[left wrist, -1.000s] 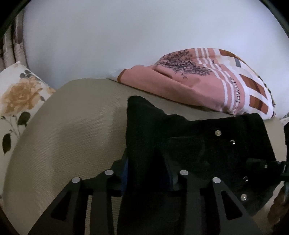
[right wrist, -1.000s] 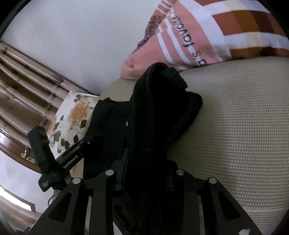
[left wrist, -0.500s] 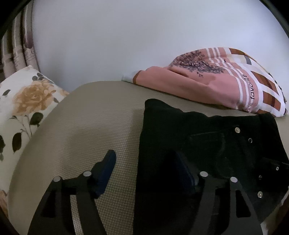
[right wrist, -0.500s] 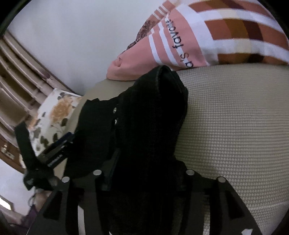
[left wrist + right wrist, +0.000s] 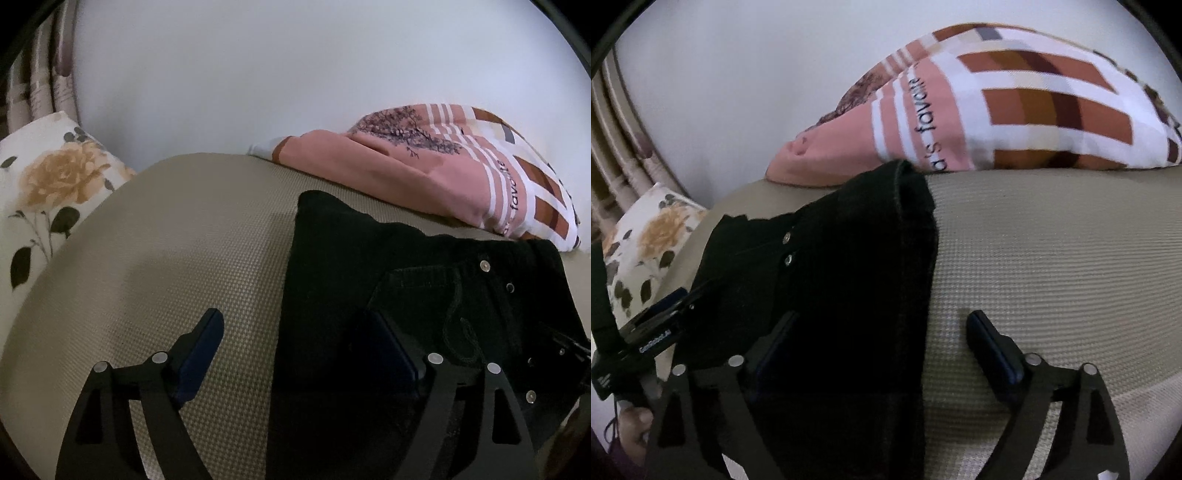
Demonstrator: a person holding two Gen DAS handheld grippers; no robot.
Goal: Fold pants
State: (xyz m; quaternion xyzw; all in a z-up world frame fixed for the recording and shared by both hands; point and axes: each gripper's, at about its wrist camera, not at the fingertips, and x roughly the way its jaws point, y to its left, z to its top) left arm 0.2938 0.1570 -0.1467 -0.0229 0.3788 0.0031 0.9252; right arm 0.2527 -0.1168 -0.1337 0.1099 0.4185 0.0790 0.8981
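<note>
A second ago both sets of jaws were pinched on the black pants; now each has let go and the fabric lies loose on the bed. The fold that stood bunched up between the right jaws has dropped flatter.

The left gripper [image 5: 291, 339] has its jaws wide and opening: its left finger is over bare beige mattress [image 5: 177, 258], its right finger over the dark cloth, with the pants' edge running between them and neither pad pressing on it. The right gripper [image 5: 886, 343] is likewise released and opening; its left finger sits against the cloth, its right finger over bare mattress, and the pants' edge lies between without being squeezed.

The pants [image 5: 388, 280] lie folded over on the mattress, a thick black bundle with silver buttons and a drawstring showing near the waistband. The far corner reaches just beside a pink patterned pillow [image 5: 443, 177] against the white wall. A floral pillow [image 5: 48, 184] sits well apart to the left. In the right wrist view the left gripper's body and part of a hand [image 5: 635, 424] show at the lower left
</note>
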